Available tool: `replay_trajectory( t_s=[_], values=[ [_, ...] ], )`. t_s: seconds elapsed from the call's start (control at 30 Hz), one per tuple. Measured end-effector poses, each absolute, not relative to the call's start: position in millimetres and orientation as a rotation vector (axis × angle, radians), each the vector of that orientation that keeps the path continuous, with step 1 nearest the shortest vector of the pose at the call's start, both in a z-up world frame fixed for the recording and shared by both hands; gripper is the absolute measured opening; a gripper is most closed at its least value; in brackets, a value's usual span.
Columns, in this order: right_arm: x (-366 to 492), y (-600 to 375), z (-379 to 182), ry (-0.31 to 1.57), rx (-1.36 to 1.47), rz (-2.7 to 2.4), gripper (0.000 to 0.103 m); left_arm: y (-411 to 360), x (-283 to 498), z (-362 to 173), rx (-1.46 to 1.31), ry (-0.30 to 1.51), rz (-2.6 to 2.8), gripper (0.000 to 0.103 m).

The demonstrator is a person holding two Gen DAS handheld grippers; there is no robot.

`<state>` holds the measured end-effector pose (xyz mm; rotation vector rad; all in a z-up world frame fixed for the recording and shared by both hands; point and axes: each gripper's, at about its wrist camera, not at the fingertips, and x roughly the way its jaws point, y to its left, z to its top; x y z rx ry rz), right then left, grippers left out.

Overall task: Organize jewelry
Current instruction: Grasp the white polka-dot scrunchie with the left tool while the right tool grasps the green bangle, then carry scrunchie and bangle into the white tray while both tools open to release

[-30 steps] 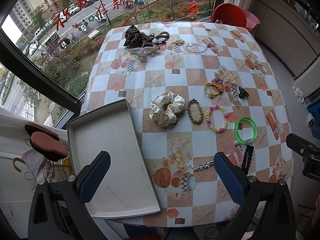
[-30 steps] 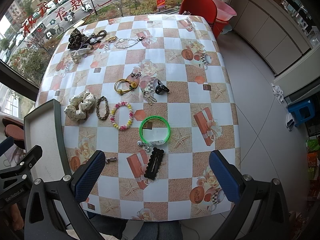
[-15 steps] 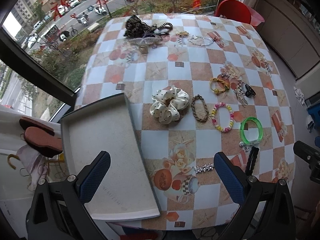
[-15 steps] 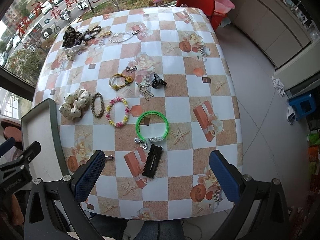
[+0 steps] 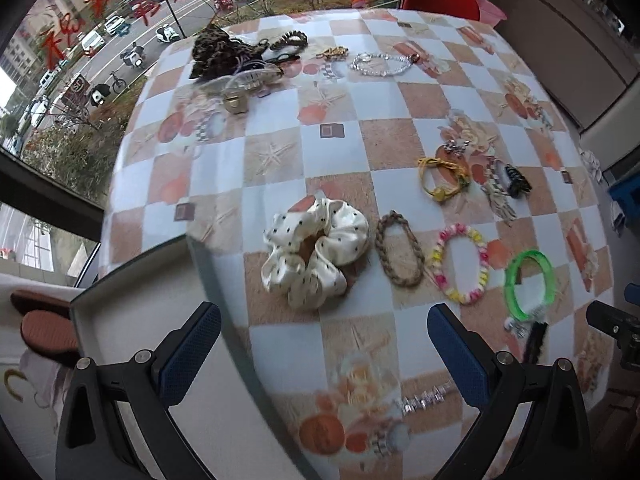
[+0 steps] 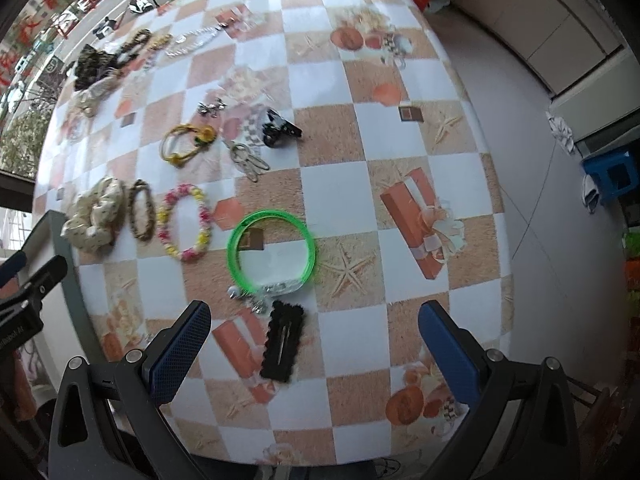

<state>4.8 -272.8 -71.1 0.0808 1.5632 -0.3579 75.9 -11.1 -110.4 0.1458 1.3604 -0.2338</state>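
I am holding my left gripper (image 5: 320, 350) over the near left part of the table (image 5: 352, 120), its fingers wide apart and gripping nothing, with the grey tray (image 5: 224, 420) lying under its left finger at the table's near left corner. Just ahead of it the white dotted scrunchie (image 5: 314, 250) is lying beside the tray's far right corner, and a row is running rightward from it: the braided band (image 5: 399, 254), the flower bracelet (image 5: 460, 264) and the green bangle (image 5: 530, 282). A silver clip (image 5: 424, 397) is lying near the front edge by my right finger. I am holding my right gripper (image 6: 312, 346) over the table's near edge, its fingers also spread wide and empty, and the black hair clip (image 6: 282, 346) is lying between them, touching the charms on the green bangle (image 6: 271, 257). Toward the middle the yellow tie (image 6: 188, 146), the metal clips (image 6: 248, 160) and the black claw clip (image 6: 280, 128) are sitting close together. At the far left corner a dark scrunchie (image 5: 214, 54) and a clear bead bracelet (image 5: 380, 65) are lying among other pieces.
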Motion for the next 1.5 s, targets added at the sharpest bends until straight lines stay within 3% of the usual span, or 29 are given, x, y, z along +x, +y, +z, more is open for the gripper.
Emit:
replay_trajectory(
  t_s=[0.3,0.37,0.53,0.73,0.8,0.83,0.93,1.0,1.43,1.5],
  values=[
    [19.1,-288.7,-126.5,1.613,0.076,-0.369,0.101,-27.2,114.4,-157.4,0.15,1.364,-0.243,0.103],
    [20.3,-290.7,-136.2,1.626,0.073,-0.37,0.098,-28.8,118.6,-169.3,0.157,1.389,-0.238,0.096],
    [21.5,-293.2,-155.6,1.645,0.064,-0.364,0.093,-27.6,121.2,-185.1,0.139,1.421,-0.233,0.095],
    [19.2,-288.6,-160.8,1.615,0.027,-0.334,0.082,-26.0,116.2,-181.1,0.105,1.408,-0.254,0.083],
    [17.2,-283.1,-159.5,1.607,0.013,-0.318,0.068,-24.3,114.1,-176.2,0.108,1.4,-0.253,0.073],
    [16.5,-278.9,-158.3,1.6,0.002,-0.304,0.064,-21.4,113.1,-173.1,0.109,1.397,-0.254,0.062],
    [17.1,-268.9,-156.2,1.588,-0.009,-0.289,0.037,-17.6,111.6,-164.4,0.109,1.395,-0.262,0.034],
    [19.4,-261.7,-156.5,1.585,-0.001,-0.293,0.009,-14.2,113.5,-157.4,0.096,1.402,-0.271,0.027],
    [26.5,-264.9,-105.5,1.525,0.097,-0.288,0.007,10.9,73.3,-68.6,-0.008,1.323,-0.275,0.025],
    [27.4,-260.9,-93.6,1.518,0.1,-0.279,0.007,20.3,59.7,-75.0,-0.01,1.315,-0.254,0.025]
  ],
)
